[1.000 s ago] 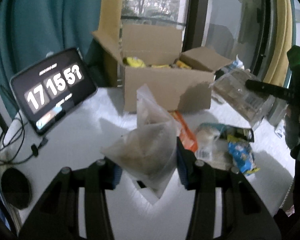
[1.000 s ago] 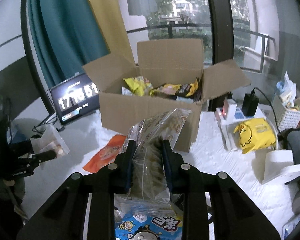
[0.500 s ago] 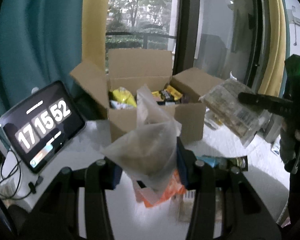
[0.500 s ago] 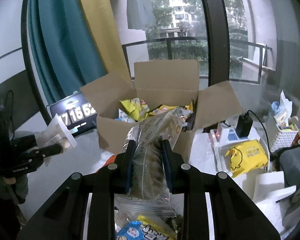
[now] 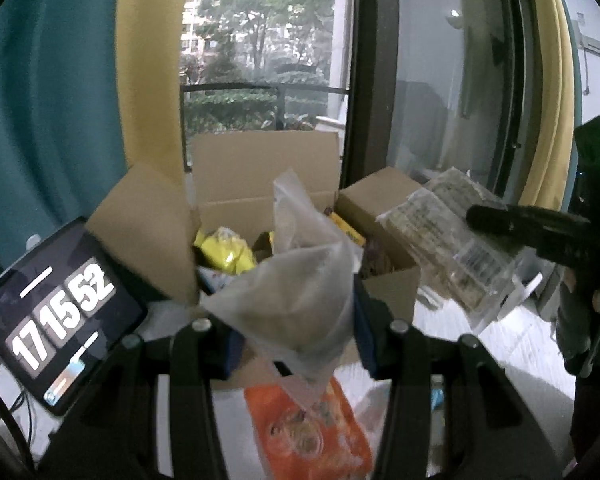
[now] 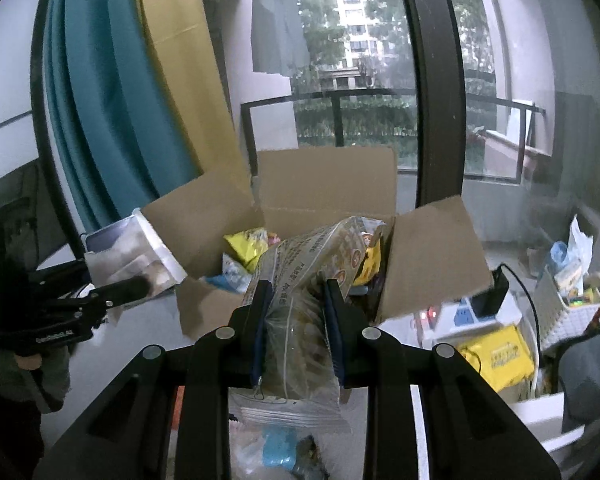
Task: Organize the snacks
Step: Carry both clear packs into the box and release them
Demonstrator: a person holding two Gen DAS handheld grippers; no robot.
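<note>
Since a second ago both hands have risen and come nearer the cardboard box (image 5: 260, 208), which now fills more of each view; the clock on the tablet (image 5: 56, 316) has gone from 17:15:51 to 17:15:52. The left tool (image 5: 296, 332) stays clamped on a frosted pouch (image 5: 296, 292) with something pale inside, hard to make out through the plastic. The right tool (image 6: 298, 320) stays clamped on a clear bag of biscuits (image 6: 300, 292). Each packet is off the table, in front of the box's open top. The box stands with all four flaps folded outward and holds a heap of snacks, among them a yellow packet (image 5: 226, 252) on the left and further dark and yellow wrappers on the right. An orange packet (image 5: 308, 432) lies on the white table (image 5: 516, 344) below the left tool. To the right of the box are a yellow bag (image 6: 496, 352) and a white basket (image 6: 572, 312). Behind the box hang teal and yellow curtains beside a window with a railing, trees and buildings outside.
</note>
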